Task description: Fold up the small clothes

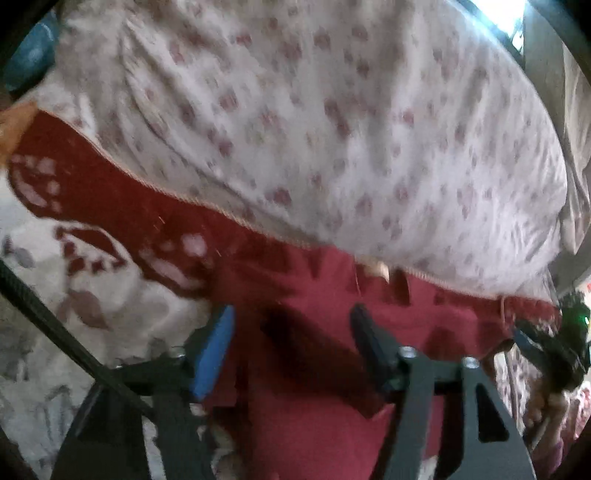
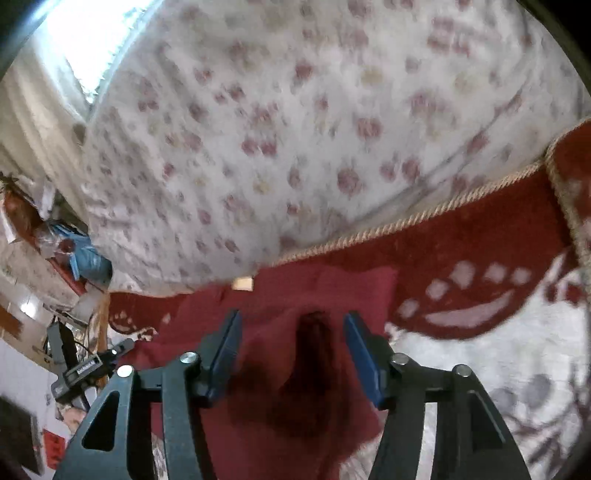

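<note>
A small dark red garment (image 1: 325,369) lies on a red and white patterned blanket (image 1: 92,192). It also shows in the right wrist view (image 2: 295,387). My left gripper (image 1: 291,325) is open, its fingers (image 1: 218,347) either side of a fold of the red cloth. My right gripper (image 2: 291,332) is open too, with blue pads (image 2: 360,354) straddling a raised dark crease of the garment. The right gripper also appears at the right edge of the left wrist view (image 1: 554,347). Both views are motion-blurred.
A white quilt with pink flower print (image 1: 332,129) lies behind the blanket, edged by a corded trim (image 2: 424,218). A bright window (image 2: 81,33) is far back. Cluttered shelves and a blue bag (image 2: 85,258) stand at the left.
</note>
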A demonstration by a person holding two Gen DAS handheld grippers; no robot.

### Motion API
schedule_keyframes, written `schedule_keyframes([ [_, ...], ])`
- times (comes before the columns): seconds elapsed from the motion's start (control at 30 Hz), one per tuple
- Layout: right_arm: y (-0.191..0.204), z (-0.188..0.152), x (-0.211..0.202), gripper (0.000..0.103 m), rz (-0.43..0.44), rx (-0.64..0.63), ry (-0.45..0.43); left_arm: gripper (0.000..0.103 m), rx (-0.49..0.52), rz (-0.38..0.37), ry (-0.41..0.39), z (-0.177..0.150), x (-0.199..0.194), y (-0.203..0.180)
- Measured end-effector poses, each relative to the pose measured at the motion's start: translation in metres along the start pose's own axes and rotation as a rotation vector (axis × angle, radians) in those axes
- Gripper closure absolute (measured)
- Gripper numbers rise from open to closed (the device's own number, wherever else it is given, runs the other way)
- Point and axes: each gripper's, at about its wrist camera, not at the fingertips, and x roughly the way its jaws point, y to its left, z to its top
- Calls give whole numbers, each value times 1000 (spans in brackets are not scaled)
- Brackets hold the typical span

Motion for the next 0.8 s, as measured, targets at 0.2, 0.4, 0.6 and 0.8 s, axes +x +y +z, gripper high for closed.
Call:
schedule_keyframes([
  [0.2, 46, -40, -10, 55, -15, -292, 118, 37, 50, 27, 26, -17, -18, 4],
  [0.4, 57, -43, 46, 57, -96, -413, 205, 37, 109, 27, 87, -30, -9, 7],
  [0.6, 49, 16, 92, 57, -139, -315, 85, 37, 82, 23, 113, -12, 19, 0],
  [0.8, 39, 39, 78, 53, -128, -192, 5, 33, -71, -11, 22, 18, 10, 14],
])
